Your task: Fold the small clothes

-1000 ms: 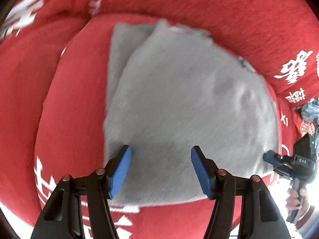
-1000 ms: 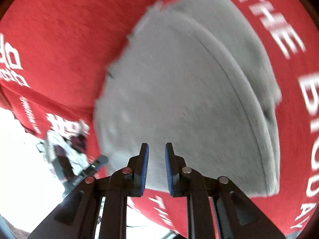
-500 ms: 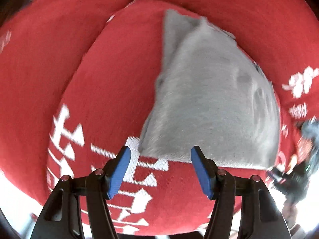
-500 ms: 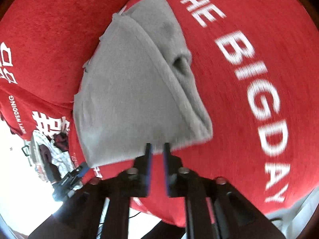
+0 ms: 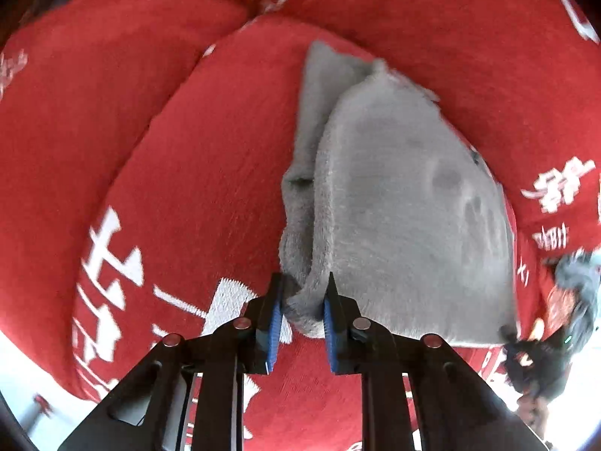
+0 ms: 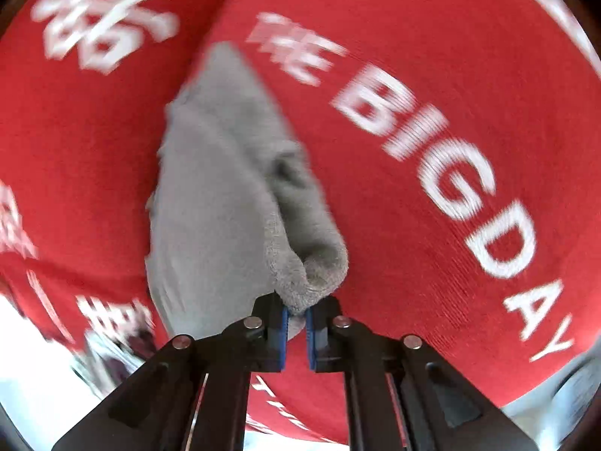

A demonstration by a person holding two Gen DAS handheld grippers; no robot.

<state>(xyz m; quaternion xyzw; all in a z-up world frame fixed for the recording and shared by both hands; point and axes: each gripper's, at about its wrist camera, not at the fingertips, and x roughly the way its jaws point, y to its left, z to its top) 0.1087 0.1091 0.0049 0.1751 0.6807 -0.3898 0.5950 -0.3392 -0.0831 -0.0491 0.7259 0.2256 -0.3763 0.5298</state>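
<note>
A grey folded cloth (image 5: 405, 210) lies on a red cover with white lettering. My left gripper (image 5: 300, 314) is shut on the cloth's near left corner, where the doubled edge bunches between the blue pads. In the right wrist view the same grey cloth (image 6: 218, 203) stretches away from me, and my right gripper (image 6: 296, 317) is shut on its near corner, which is pinched into a small roll. In the left wrist view the right gripper (image 5: 526, 353) shows as a dark shape at the cloth's far right corner.
The red cover (image 5: 157, 173) has raised folds at the back (image 5: 413, 11). White letters reading BIG DAY (image 6: 443, 173) lie right of the cloth. A heap of other clothes (image 5: 578, 274) sits beyond the cover's right edge. The bright floor (image 6: 37, 368) shows below the cover's edge.
My left gripper has closed from wide open onto the cloth's near left corner. My right gripper has moved to the cloth's near corner and pinched it. Both views have shifted along the cloth.
</note>
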